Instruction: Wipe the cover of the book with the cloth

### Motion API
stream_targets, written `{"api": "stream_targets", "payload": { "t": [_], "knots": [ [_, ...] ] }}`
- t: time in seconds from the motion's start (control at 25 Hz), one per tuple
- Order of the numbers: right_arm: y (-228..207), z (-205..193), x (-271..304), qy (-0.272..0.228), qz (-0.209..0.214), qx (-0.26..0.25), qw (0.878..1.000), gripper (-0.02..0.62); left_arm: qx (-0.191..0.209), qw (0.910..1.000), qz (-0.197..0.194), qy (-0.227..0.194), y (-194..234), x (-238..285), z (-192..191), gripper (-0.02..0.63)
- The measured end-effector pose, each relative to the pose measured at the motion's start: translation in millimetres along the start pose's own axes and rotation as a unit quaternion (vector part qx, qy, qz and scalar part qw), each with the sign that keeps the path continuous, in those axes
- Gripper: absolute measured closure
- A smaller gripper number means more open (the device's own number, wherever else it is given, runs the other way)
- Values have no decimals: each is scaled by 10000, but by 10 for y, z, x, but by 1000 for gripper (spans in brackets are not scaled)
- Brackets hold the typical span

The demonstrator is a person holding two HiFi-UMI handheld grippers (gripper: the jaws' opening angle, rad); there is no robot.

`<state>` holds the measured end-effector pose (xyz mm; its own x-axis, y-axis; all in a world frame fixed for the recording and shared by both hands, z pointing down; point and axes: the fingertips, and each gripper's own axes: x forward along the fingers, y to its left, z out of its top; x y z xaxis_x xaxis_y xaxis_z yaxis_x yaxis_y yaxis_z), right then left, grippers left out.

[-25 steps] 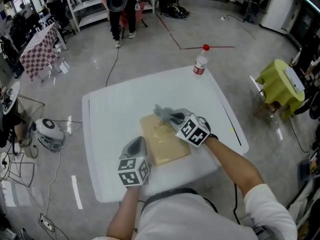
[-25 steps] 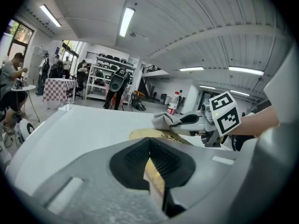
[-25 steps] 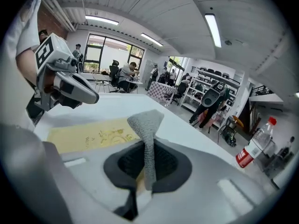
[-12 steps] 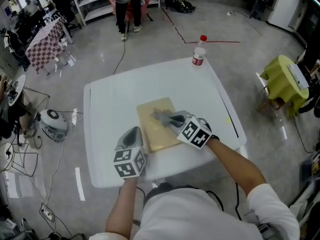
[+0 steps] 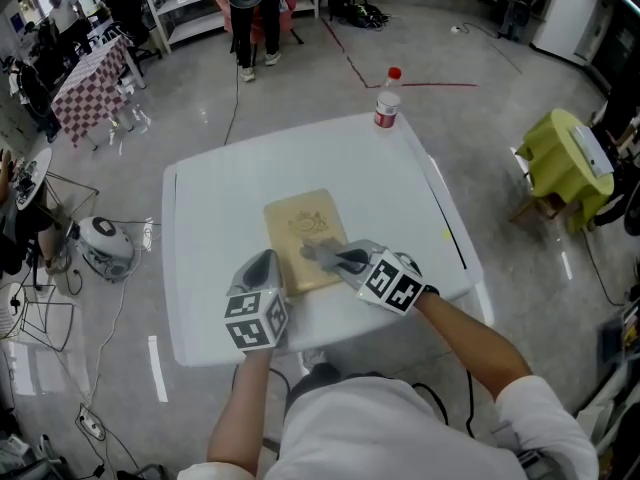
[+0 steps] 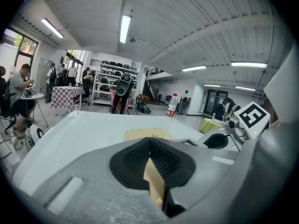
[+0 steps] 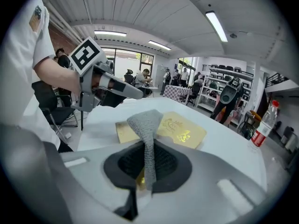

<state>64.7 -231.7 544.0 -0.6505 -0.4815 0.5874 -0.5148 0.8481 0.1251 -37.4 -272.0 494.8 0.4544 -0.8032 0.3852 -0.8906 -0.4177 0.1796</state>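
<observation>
While the left claw [image 5: 263, 266] is shut on the near left edge of the flat tan book [image 5: 300, 230], with a tan sliver of that edge showing between its pads in the left gripper view, the right claw [image 5: 338, 259] is clamped on a strip of grey knitted cloth [image 5: 322, 252]. The book lies flat on the white worktop [image 5: 210, 218], towards its front edge and directly ahead of the person.

Governing relation: the book's long axis runs away from the person, with the far end leaning slightly to the left. The right claw comes in from the near right side. The cloth's free end rests on the near right part of the cover. The gilt emblem [image 5: 308, 223] and the far half of the cover lie beyond the cloth, further from the person. The right claw is the nearer to the open cover, while the left claw sits at the edge and appears to serve as a hold-down. In my judgement, any further stroke has to travel along that long axis, away from the person.

Change noted: a second ago the cloth lay at the far end of the cover, and half a second ago it lay about mid-cover. It now sits on the near part, so the cloth has been drawn towards the person. The left claw's hold on the same edge is unchanged.
</observation>
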Motion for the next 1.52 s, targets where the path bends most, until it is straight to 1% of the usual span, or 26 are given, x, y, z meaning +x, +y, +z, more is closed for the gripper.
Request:
{"api": "stream_targets", "payload": {
  "t": [0.2, 0.4, 0.48, 0.56, 0.64, 0.8, 0.88, 1.0, 1.12, 1.36, 1.52],
  "knots": [
    [251, -63, -118, -51, 247, 11, 9997, 578, 28, 10000, -2, 3, -35, 2, -35, 600],
    [412, -82, -252, -101, 368, -45, 9993, 578, 17, 10000, 2, 40, -52, 12, -54, 600],
    [413, -28, -293, -129, 357, -105, 9992, 578, 12, 10000, 12, 34, -43, 12, -33, 600],
    [348, 110, -326, -213, 284, -192, 9992, 578, 7, 10000, 26, 20, -15, 8, -2, 600],
    [206, 322, -327, -367, 126, -308, 9988, 578, -4, 10000, 55, -1, 40, 6, 24, 600],
    [-238, 750, -178, -535, -445, -688, 9952, 578, -15, 9999, 116, -40, 174, 2, 61, 600],
    [-416, 922, -57, -524, -630, -875, 9928, 578, -28, 9999, 143, -50, 240, -11, 66, 600],
    [-595, 1111, 165, -424, -767, -1118, 9899, 578, -64, 9997, 207, -73, 349, -36, 79, 600],
    [-705, 1171, 455, -261, -781, -1214, 9892, 578, -58, 9997, 230, -61, 431, -76, 78, 600],
    [-847, 973, 984, 344, -705, -1230, 9893, 578, 43, 9997, 227, 25, 531, -101, 33, 600],
    [-798, 813, 1100, 537, -546, -1152, 9904, 578, 62, 9996, 257, 40, 592, -92, 20, 600]
  ]
}}
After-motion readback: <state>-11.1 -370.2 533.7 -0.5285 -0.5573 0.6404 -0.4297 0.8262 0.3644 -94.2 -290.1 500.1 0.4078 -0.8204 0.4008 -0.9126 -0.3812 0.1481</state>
